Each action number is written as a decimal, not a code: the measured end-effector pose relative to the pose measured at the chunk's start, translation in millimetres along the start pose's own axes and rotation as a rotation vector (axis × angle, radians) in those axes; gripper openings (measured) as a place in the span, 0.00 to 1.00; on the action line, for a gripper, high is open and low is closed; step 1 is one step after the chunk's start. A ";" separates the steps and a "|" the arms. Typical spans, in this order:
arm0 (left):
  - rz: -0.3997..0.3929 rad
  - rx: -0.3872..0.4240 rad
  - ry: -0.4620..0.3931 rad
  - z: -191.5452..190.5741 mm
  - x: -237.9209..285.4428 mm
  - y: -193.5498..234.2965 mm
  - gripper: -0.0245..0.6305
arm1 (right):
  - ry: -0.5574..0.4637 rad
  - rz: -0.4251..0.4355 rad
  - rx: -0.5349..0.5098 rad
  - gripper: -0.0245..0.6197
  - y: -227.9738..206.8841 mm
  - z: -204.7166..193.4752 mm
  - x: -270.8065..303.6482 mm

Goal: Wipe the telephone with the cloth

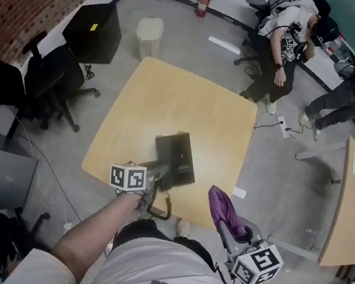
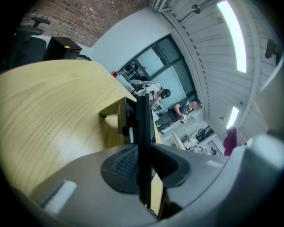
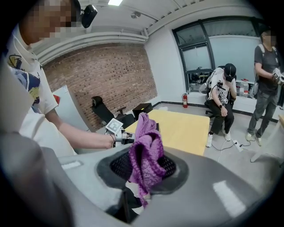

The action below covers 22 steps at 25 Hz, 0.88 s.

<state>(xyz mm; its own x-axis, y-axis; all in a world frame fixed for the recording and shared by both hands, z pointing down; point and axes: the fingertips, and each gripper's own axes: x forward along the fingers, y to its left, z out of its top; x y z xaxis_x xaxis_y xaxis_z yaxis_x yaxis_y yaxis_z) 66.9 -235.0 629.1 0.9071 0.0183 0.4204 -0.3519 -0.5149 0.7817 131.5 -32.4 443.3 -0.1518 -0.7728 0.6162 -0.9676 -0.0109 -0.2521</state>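
Observation:
A black telephone (image 1: 175,159) lies on the light wooden table (image 1: 169,104), near its front edge, and its coiled cord (image 1: 167,206) hangs over that edge. My left gripper (image 1: 158,177) is at the telephone's near left corner. In the left gripper view a thin black edge of the telephone (image 2: 143,119) runs between the pads, and the left gripper (image 2: 143,165) is shut on it. My right gripper (image 1: 224,222) hovers off the table's front right, shut on a bunched purple cloth (image 1: 223,207). The cloth (image 3: 146,153) stands up out of the right gripper (image 3: 144,172).
Black office chairs (image 1: 55,81) and a black box (image 1: 93,31) stand to the left of the table. A white bin (image 1: 148,35) is behind it. People (image 1: 286,42) are at the back right. A second table (image 1: 352,202) is at the right, with a power strip (image 1: 283,127) on the floor.

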 end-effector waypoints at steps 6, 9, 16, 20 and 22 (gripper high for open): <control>-0.060 -0.003 -0.068 10.5 -16.9 -28.5 0.17 | -0.016 0.044 -0.035 0.17 -0.4 7.0 2.9; -0.131 -0.004 -0.110 14.3 -29.1 -63.2 0.17 | -0.032 0.069 -0.058 0.17 -1.5 13.9 3.5; -0.198 0.008 -0.216 10.0 -63.4 -129.7 0.17 | -0.085 0.178 -0.127 0.17 2.5 46.0 12.6; -0.206 0.031 -0.241 -4.8 -75.3 -159.3 0.17 | -0.113 0.249 -0.168 0.17 11.1 65.5 20.1; -0.202 0.036 -0.249 -14.4 -78.9 -170.1 0.17 | -0.120 0.286 -0.186 0.17 18.8 72.3 22.8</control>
<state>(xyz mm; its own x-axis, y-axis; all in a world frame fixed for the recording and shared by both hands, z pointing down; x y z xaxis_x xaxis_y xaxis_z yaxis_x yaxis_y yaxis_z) 51.8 -136.5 469.6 0.9880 -0.0849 0.1290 -0.1544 -0.5519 0.8195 124.3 -96.1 398.7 -0.4079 -0.7971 0.4453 -0.9111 0.3239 -0.2547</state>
